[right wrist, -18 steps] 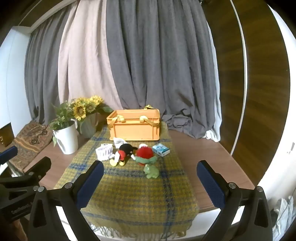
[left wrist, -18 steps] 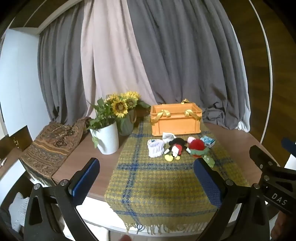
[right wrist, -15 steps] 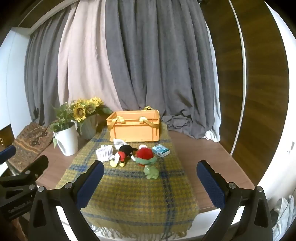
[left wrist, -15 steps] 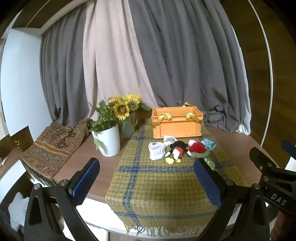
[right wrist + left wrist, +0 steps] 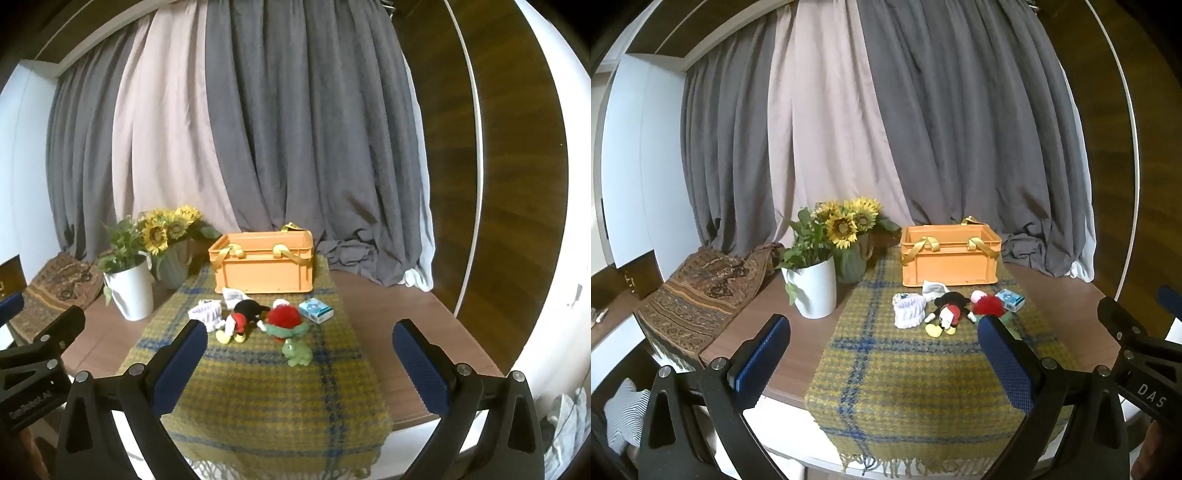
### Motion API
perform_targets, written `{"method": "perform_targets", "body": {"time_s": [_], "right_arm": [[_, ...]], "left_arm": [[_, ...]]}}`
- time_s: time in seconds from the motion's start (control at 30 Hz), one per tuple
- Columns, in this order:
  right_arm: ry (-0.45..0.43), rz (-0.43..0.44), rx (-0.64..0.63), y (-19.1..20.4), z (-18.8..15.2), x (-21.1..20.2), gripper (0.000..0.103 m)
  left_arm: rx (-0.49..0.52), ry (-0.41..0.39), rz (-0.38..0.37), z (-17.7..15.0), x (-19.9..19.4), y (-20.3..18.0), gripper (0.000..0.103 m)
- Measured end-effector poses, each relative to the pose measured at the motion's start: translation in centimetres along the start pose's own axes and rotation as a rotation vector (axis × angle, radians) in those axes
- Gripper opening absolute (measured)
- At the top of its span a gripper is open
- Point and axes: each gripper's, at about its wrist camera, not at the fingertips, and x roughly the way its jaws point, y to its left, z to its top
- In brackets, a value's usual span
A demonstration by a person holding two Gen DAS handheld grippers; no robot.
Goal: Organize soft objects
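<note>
While both grippers are held back from the surface (image 5: 413,325) with fingers spread wide and nothing gripped, the Mickey Mouse plush (image 5: 242,317), red-haired doll (image 5: 284,321) and green frog toy (image 5: 297,352) are seen lying before the orange crate (image 5: 264,264). All are judged light and compressible; each is best pinched across its stuffed body.

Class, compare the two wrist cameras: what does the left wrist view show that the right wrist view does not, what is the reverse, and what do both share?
Only the left wrist view shows the striped cloth at lower left. Only the right wrist view shows the whole green frog toy, hidden by a finger on the left. Both show the orange crate, white pot, mouse plush, red plush and open left gripper and right gripper.
</note>
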Motion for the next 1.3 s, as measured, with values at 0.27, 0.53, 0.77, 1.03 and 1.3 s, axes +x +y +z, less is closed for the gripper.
{"method": "perform_targets", "body": {"time_s": [0.27,0.53,0.77,1.03,1.3], "right_arm": [[-0.017,-0.012,-0.005,-0.13,-0.06,-0.43,0.102],[-0.023,-0.025,0.008,-0.47,0.19,-0.46,0.102],[-0.025,-0.026,0.01,-0.62,0.24,-0.48,0.102],[-0.027,-0.027,0.01,-0.58,0.35,-0.46,0.102],[-0.026,-0.026,0.012,-0.45,0.34,-0.38,0.102]], "left_arm": [[-0.003,-0.022,0.008,-0.11,-0.22,0.25,0.103],[-0.005,-0.039,0.011,-0.35,-0.52,0.3,0.103],[-0.009,-0.048,0.008,-0.33,-0.72,0.28,0.103],[-0.01,-0.048,0.0,-0.07,-0.6,0.14,0.103],[-0.011,-0.05,0.0,0.02,-0.53,-0.09,0.103]]}}
